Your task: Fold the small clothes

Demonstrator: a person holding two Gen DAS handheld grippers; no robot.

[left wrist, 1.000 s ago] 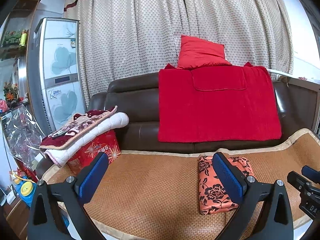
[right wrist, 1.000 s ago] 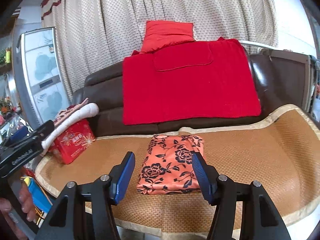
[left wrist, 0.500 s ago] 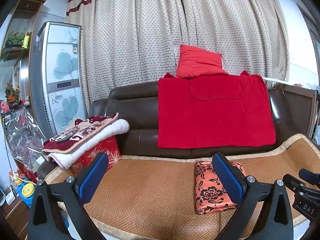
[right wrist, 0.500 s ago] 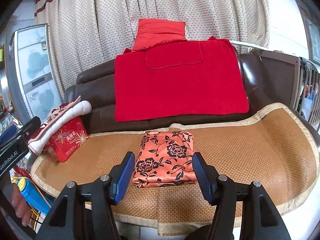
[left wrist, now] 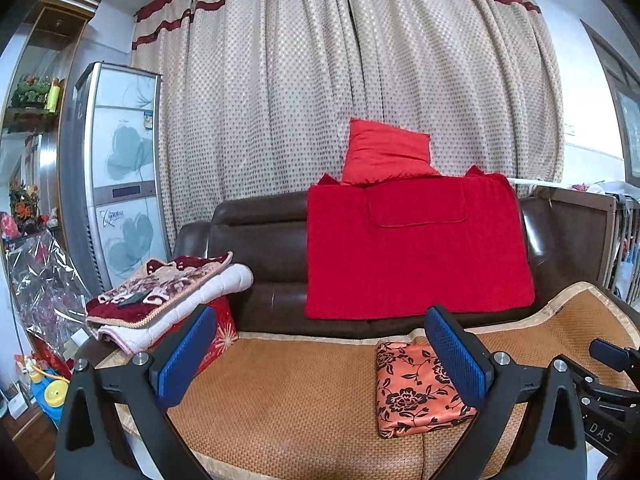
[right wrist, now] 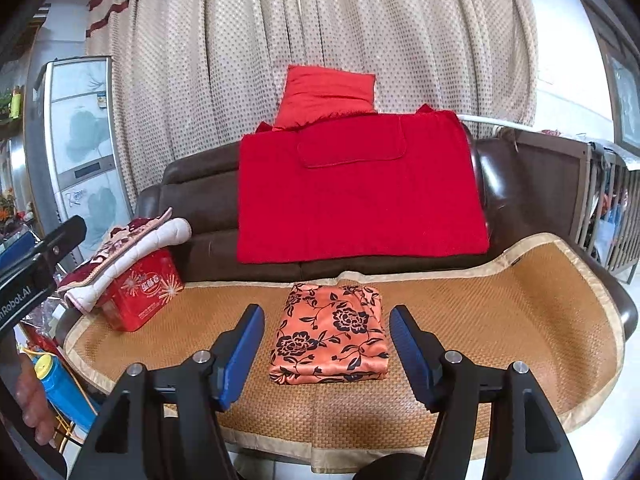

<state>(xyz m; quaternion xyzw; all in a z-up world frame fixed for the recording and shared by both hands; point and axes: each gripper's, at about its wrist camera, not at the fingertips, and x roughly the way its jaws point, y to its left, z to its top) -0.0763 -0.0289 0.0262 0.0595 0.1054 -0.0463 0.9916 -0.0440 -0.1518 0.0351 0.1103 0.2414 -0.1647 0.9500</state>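
Observation:
An orange garment with black flowers (right wrist: 332,332) lies folded into a neat rectangle on the woven mat (right wrist: 500,312) covering the sofa seat. The same folded garment (left wrist: 416,388) shows right of centre in the left wrist view. My right gripper (right wrist: 326,350) hovers above and in front of it, jaws opening, nothing between the blue pads. My left gripper (left wrist: 320,348) is open and holds nothing, off to the garment's left. The right gripper's body (left wrist: 608,384) pokes in at the right edge.
A red towel (right wrist: 360,196) and red pillow (right wrist: 328,96) drape the brown sofa back. Folded blankets (left wrist: 168,296) sit on a red box (right wrist: 140,292) at the seat's left end. A cabinet (left wrist: 116,184) and curtain stand behind. A hand (right wrist: 34,408) shows at lower left.
Both grippers have drawn back and risen from the sofa; the folded garment looks smaller and farther away. The right jaws stand slightly wider.

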